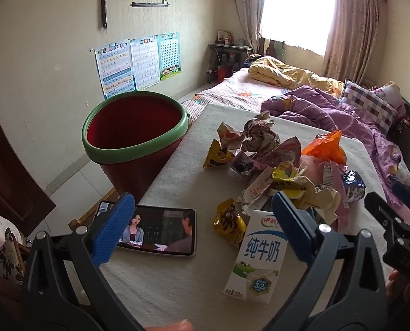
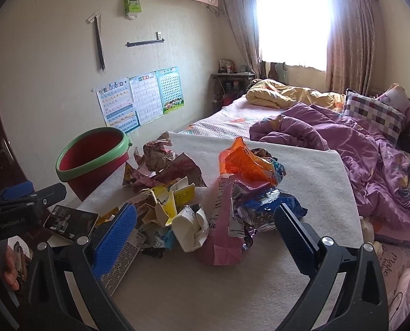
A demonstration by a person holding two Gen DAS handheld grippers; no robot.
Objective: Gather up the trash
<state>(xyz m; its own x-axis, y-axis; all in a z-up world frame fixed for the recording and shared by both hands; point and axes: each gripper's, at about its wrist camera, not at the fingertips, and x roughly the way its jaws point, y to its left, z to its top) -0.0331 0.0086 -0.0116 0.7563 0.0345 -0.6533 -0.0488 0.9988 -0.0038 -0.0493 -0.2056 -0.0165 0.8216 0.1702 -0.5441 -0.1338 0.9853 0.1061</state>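
A heap of crumpled wrappers (image 1: 282, 162) lies on a pale table (image 1: 177, 289); in the right wrist view the same heap (image 2: 205, 193) is topped by an orange bag (image 2: 243, 162). A white milk carton (image 1: 257, 253) lies at the near side, just ahead of my left gripper (image 1: 205, 229), which is open and holds nothing. A yellow snack packet (image 1: 228, 222) lies beside the carton. My right gripper (image 2: 205, 229) is open too, hovering before a pink wrapper (image 2: 221, 237). A red bin with a green rim (image 1: 133, 140) stands off the table's left edge, also seen as the bin (image 2: 92, 160).
A phone (image 1: 161, 230) playing video lies at the table's near left, close to my left fingertip. An unmade bed (image 2: 329, 138) with purple and yellow quilts runs along the right. A wooden door (image 1: 1, 151) is at the left; posters hang on the wall.
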